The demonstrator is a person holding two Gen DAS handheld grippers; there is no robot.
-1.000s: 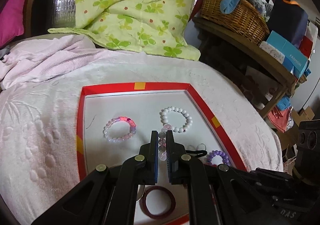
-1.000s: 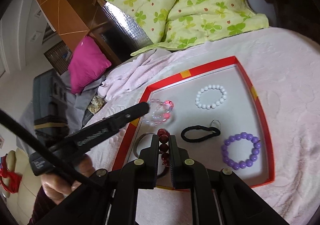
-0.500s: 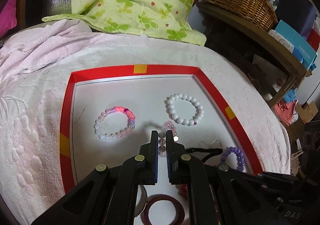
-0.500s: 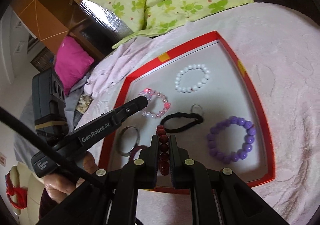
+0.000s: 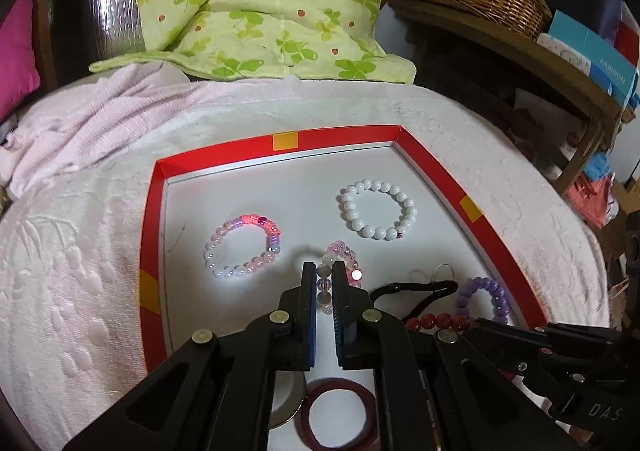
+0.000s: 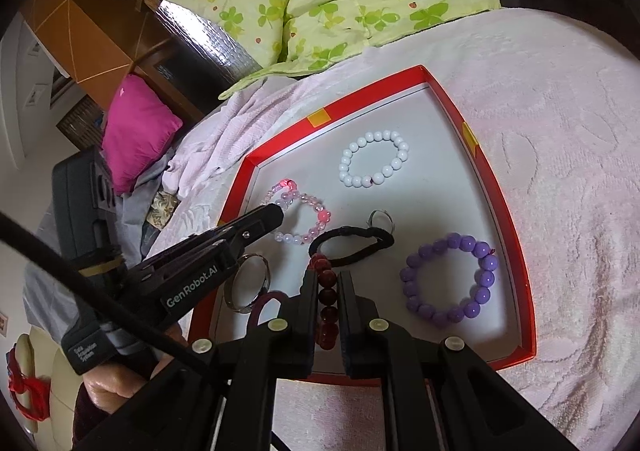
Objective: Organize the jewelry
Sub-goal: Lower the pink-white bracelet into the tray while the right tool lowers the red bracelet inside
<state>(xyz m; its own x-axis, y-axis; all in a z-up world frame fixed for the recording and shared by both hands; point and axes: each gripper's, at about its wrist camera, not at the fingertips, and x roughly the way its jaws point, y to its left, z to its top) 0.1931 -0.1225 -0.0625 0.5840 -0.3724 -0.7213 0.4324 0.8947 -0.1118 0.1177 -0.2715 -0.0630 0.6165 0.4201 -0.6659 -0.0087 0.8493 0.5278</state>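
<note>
Over the red tray [image 5: 434,167], the left gripper [image 5: 323,271] clamps a pink bracelet [image 5: 340,257], the right gripper [image 6: 325,279] a red one [image 6: 326,291]; light, slippery beads, probably best pinched across the strand.

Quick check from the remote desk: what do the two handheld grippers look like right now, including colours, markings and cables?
Both are matte black plastic with silver rivets and blue-lined finger pads. The left gripper carries white "GenRobot.AI" lettering, a small white-text label near its grip, and a black cable. The right gripper looks identical from above.
</note>
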